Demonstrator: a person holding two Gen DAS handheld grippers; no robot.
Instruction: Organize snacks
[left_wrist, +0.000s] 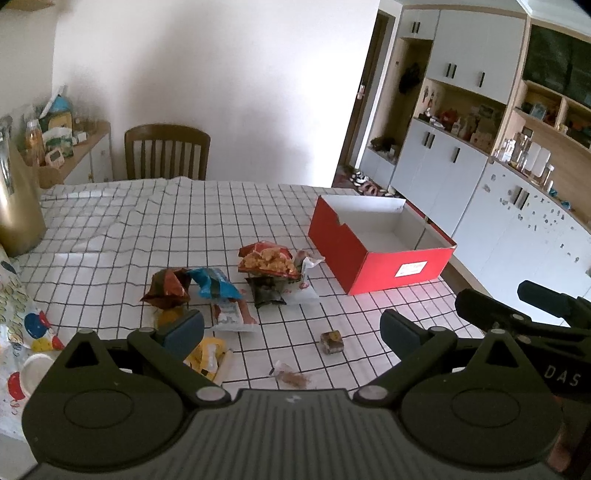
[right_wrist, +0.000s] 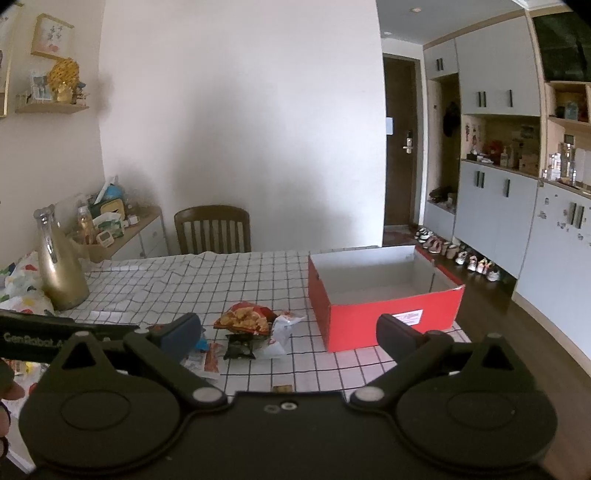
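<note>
Several snack packets lie on the checked tablecloth (left_wrist: 110, 229): a red bag of fried snacks (left_wrist: 267, 260), a blue packet (left_wrist: 214, 282), a brown-red packet (left_wrist: 166, 288), a dark green packet (left_wrist: 267, 293), a yellow packet (left_wrist: 208, 356) and a small brown cube (left_wrist: 332, 341). An open red box (left_wrist: 402, 269) with a white inside stands empty at the right. My left gripper (left_wrist: 291, 328) is open and empty above the near snacks. My right gripper (right_wrist: 290, 332) is open and empty, with the red bag (right_wrist: 243, 319) and the box (right_wrist: 391, 321) ahead of it.
A gold bottle (right_wrist: 61, 273) stands at the table's left. A wooden chair (right_wrist: 212, 229) is at the far side. A side cabinet with clutter (right_wrist: 122, 229) is at the left wall. Cupboards (right_wrist: 495, 206) and shoes line the right wall.
</note>
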